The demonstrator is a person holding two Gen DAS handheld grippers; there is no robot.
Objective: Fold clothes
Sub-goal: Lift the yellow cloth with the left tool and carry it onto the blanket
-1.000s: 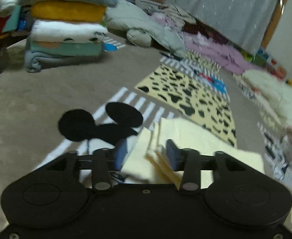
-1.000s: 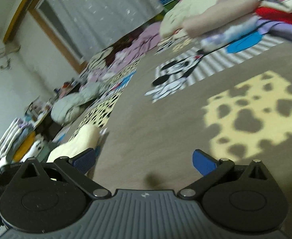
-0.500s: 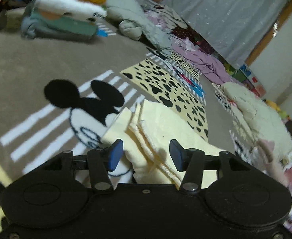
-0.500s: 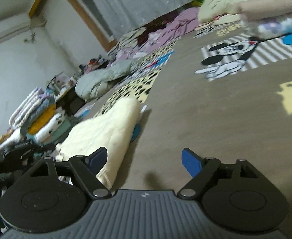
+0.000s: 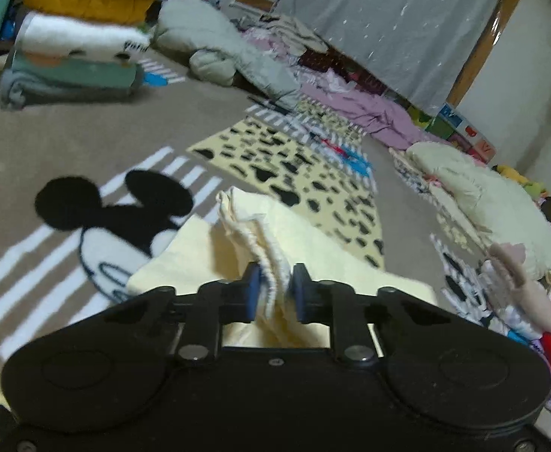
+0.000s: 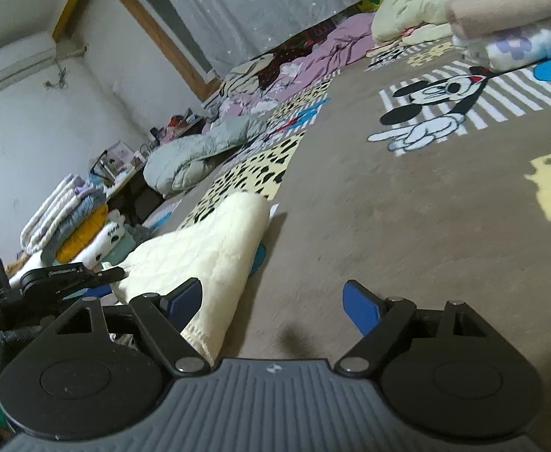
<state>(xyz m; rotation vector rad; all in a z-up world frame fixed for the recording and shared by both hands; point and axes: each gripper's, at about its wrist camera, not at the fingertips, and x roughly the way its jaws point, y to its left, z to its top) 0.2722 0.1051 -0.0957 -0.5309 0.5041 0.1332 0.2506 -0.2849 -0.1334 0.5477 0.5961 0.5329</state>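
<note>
On the cartoon-print carpet (image 5: pixel 49 143), the left claw (image 5: pixel 274 292) pinches the stacked edges of a pale yellow garment (image 5: pixel 260 241), while the right claw (image 6: pixel 271 301) hovers spread wide, empty.

Two low wrist views close over the carpet (image 5: pixel 68 132), both sharing the cream cloth (image 6: pixel 215 248).

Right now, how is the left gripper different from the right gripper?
The left gripper is shut, its blue pads pinching the bunched edge of the pale yellow cloth; the right gripper is wide open and holds nothing. The left gripper's body is all black; the right gripper has a ribbed grey body. The cloth lies beside the right gripper's left finger. Both have blue pads and hover over the brown carpet.
</note>
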